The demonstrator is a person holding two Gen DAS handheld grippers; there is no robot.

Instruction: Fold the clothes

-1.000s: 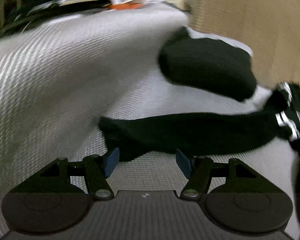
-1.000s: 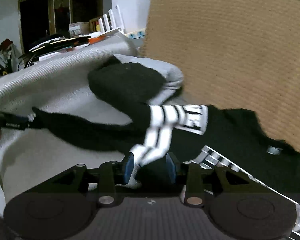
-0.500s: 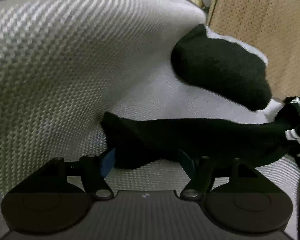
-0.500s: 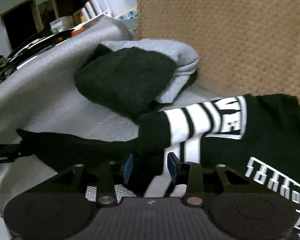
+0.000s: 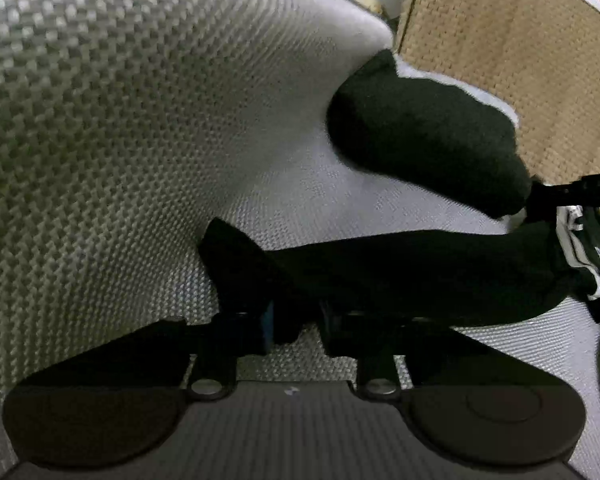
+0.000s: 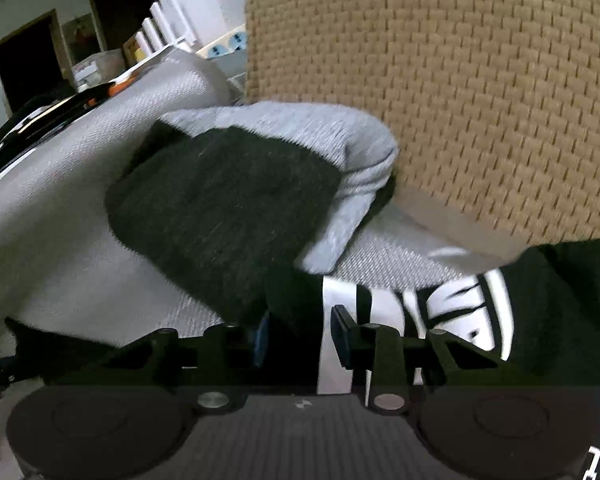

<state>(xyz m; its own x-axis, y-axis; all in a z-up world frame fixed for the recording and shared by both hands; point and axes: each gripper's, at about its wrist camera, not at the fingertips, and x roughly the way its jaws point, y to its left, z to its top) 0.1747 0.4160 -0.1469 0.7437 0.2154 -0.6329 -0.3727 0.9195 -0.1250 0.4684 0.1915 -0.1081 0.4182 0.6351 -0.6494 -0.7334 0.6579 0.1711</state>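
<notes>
— Where is the garment?

— The black garment [image 5: 400,268] lies stretched across the grey woven sofa seat [image 5: 340,200], running from the seat's left side, close to the grey armrest [image 5: 120,120], toward the right, where its white printed stripes [image 6: 384,308] show. Part of it spreads on toward the tan woven cushion [image 6: 480,100] at the back of the seat.

— What is the left claw doing?

— The left gripper [image 5: 296,320] sits at the garment's left end. Its jaws have just been closing, and the black cloth is pinched between the blue pads [image 5: 267,320], so it has hold of that end.

— And the right one?

— The right gripper [image 6: 298,336] is at the striped part. Its jaws have narrowed a little, stand partly apart, and a thick fold of black and white cloth fills the gap; the pads press on it, so it grips the garment there.

— Anything else on the seat?

— A folded pile [image 6: 228,200], a dark piece lying on a light grey one [image 6: 356,160], rests at the back of the seat, touching the tan cushion and just behind the stretched garment. In the left wrist view the same dark fold [image 5: 424,140] sits between the armrest and the cushion.

— Beyond the sofa?

— Cluttered shelves and dark doorways [image 6: 32,64], too blurred to name further.
</notes>
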